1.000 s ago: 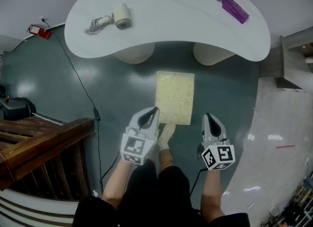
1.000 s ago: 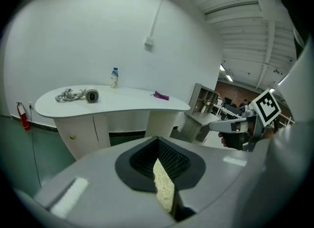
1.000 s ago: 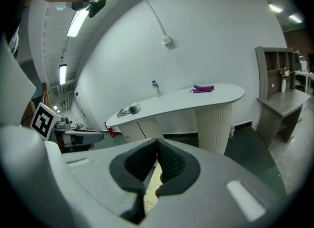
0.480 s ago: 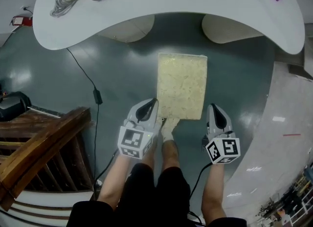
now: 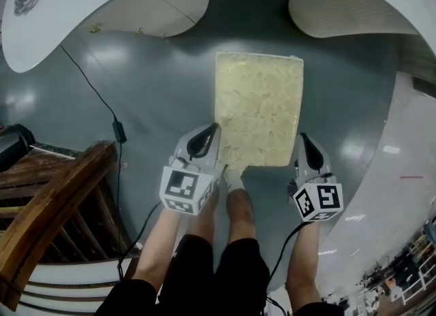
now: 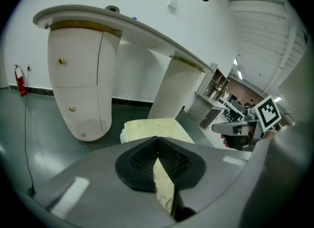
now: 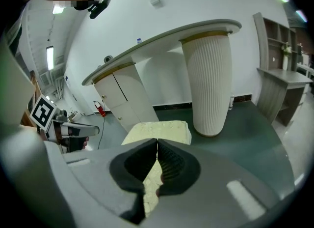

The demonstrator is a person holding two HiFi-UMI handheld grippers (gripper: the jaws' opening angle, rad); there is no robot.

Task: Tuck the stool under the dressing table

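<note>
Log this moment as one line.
left gripper: jaws shut, empty, by stool near-left corner | right gripper: jaws shut, empty, by near-right corner | stool: outside dressing table, not yet tucked

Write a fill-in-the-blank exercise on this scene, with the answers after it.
The left tongs and right tongs are both ____, holding nothing.
The table stands on ____ white pedestals.
The stool has a cream seat shaped like a ____.
In the head view, the black cable lies on the stool's ____ side.
Answers: shut; two; rectangle; left.
</note>
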